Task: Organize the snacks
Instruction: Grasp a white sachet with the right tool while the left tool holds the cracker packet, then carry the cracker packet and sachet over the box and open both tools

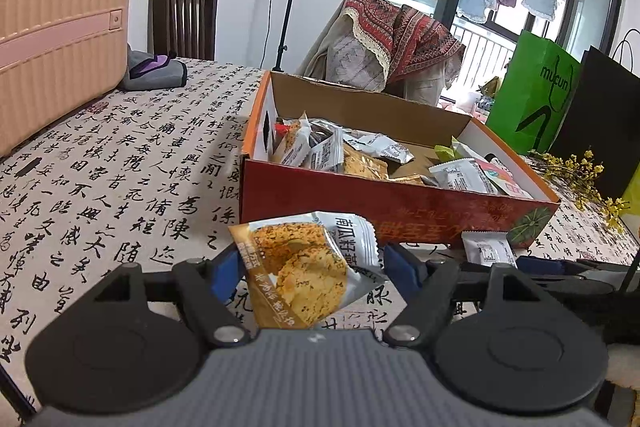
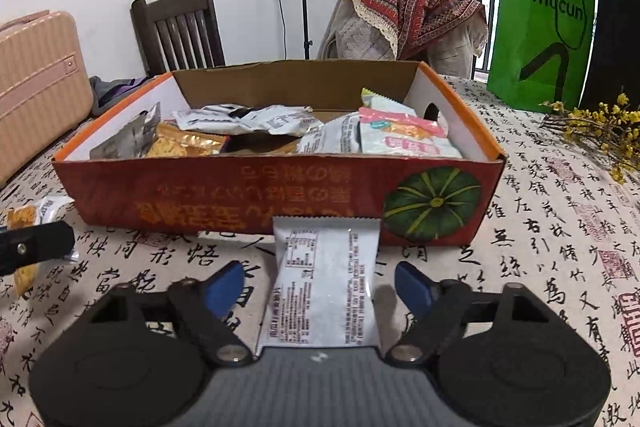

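Note:
A red cardboard box (image 1: 400, 207) with a pumpkin picture stands on the table and holds several snack packets; it also shows in the right wrist view (image 2: 240, 195). My left gripper (image 1: 310, 267) is open around a biscuit packet (image 1: 304, 267) that lies tilted between the fingers, in front of the box. My right gripper (image 2: 320, 287) is open around a white packet (image 2: 324, 283) lying flat, printed back up, touching the box front. The white packet (image 1: 488, 249) and the right gripper also show at the right of the left wrist view. The biscuit packet (image 2: 24, 219) shows at the left of the right wrist view.
The table has a calligraphy-print cloth (image 1: 120, 167). A pink suitcase (image 1: 60, 35) stands at the left, a grey pouch (image 1: 156, 71) beside it. Wooden chairs, one draped with a patterned cloth (image 1: 400, 39), stand behind. A green bag (image 2: 540, 31), a black bag and yellow flowers (image 2: 600, 131) are at the right.

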The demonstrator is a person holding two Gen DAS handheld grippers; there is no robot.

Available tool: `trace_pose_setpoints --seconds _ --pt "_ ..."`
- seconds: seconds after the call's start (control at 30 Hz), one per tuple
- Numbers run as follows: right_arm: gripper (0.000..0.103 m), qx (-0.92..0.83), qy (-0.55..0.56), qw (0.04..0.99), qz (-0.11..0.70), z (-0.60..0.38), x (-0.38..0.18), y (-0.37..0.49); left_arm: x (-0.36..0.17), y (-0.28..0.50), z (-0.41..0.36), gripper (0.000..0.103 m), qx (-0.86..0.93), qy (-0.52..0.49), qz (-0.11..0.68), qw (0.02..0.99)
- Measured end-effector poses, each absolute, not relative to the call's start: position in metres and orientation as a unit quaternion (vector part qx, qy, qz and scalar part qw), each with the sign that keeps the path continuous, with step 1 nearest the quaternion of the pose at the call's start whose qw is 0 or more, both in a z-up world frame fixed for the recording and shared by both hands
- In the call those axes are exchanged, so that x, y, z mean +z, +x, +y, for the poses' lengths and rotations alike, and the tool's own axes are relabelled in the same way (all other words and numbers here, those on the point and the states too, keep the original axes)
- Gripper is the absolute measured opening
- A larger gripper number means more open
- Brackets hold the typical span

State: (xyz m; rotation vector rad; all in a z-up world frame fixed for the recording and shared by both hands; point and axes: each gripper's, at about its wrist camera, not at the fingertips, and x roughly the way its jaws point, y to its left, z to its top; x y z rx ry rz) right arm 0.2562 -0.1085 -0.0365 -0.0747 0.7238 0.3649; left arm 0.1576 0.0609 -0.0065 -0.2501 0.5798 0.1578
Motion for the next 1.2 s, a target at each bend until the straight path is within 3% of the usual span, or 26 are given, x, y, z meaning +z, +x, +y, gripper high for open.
trace_pose_setpoints --seconds 0.1,0.2,1.2 --pt "0.053 0.175 -0.036 0.916 0.358 -0.107 -0.039 0.257 -0.006 0.157 0.061 0.076 0.078 -0.123 0.284 0.948" --pt "0.048 0.179 -0.039 0.916 0.357 -0.106 -0.038 0.254 -0.007 0.158 0.061 0.076 0.078 -0.123 0.285 0.947" --pt "0.046 0.199 0.009 0.936 0.29 -0.158 -0.003 0.208 0.016 0.148 0.04 0.076 0.065 -0.105 0.26 0.958"
